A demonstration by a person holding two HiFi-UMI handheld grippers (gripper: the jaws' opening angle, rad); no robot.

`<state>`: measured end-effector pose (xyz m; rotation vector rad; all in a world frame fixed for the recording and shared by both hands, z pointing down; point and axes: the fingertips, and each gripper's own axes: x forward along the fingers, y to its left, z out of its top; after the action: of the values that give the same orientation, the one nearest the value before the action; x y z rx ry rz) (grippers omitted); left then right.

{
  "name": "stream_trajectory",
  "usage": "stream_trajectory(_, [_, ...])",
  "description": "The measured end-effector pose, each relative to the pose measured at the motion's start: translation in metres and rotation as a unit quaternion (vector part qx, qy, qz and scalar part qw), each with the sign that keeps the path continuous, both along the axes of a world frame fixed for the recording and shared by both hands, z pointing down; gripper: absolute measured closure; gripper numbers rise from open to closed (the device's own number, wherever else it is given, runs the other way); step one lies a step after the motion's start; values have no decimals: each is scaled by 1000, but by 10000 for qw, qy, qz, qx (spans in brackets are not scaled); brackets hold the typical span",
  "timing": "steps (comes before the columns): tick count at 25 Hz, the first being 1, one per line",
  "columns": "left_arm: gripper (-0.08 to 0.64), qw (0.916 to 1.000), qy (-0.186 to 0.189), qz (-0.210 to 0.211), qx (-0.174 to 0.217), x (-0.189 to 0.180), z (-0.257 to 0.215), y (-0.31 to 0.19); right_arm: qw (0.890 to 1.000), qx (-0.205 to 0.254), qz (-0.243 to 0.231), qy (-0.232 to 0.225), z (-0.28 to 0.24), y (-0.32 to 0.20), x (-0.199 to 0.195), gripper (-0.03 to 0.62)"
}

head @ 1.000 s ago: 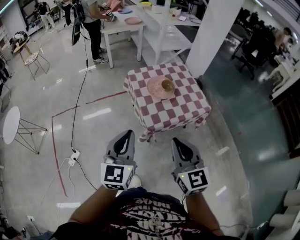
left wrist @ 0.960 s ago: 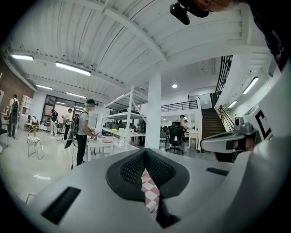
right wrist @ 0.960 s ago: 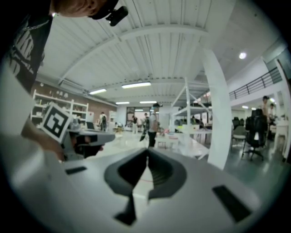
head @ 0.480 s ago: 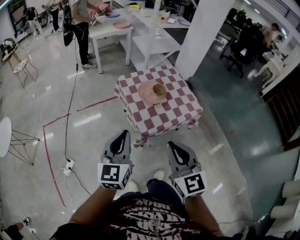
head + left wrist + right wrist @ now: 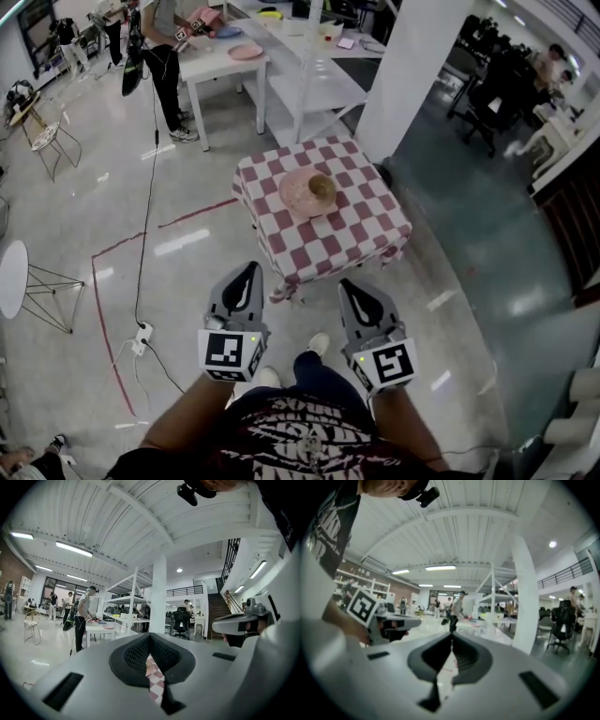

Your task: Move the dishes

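A pink plate with a small tan bowl on it lies on a low table under a red-and-white checked cloth, ahead of me in the head view. My left gripper and right gripper are held level side by side, a step short of the table's near edge. Both are shut with nothing between the jaws. In the left gripper view the checked cloth shows through the slit between the shut jaws. More pink dishes lie on a white table at the back.
A white pillar rises just behind the checked table, with white shelving to its left. A person stands at the far white table. A black cable and power strip lie on the floor at left, near a white round side table.
The checked table has shifted a little in the head view and sits slightly nearer than a second ago. Both grippers stay shut and side by side.
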<state>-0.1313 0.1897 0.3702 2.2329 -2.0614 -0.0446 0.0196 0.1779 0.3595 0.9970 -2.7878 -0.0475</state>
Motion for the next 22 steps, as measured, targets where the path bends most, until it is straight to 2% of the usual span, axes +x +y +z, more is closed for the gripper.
stream_trajectory(4, [535,10000,13,-54,-28,3,5,-20,9999,-80,-78,104,11,-19,-1,557])
stream_trajectory(8, [534,9999,58,-105,-47,9,9,-45,9993,131,-238,266,12,-42,-2,557])
stream_trajectory(12, [535,9996,142,-221,-125,13,16,-70,9990,85,-337,277,15,-70,3,557])
stream_trajectory(19, [535,9994,58,-330,-112,31,11,-116,9980,198,-533,259,6,-123,19,557])
stream_trajectory(22, [534,9992,-1,-375,-163,41,6,-133,9981,105,-565,227,4,-145,28,557])
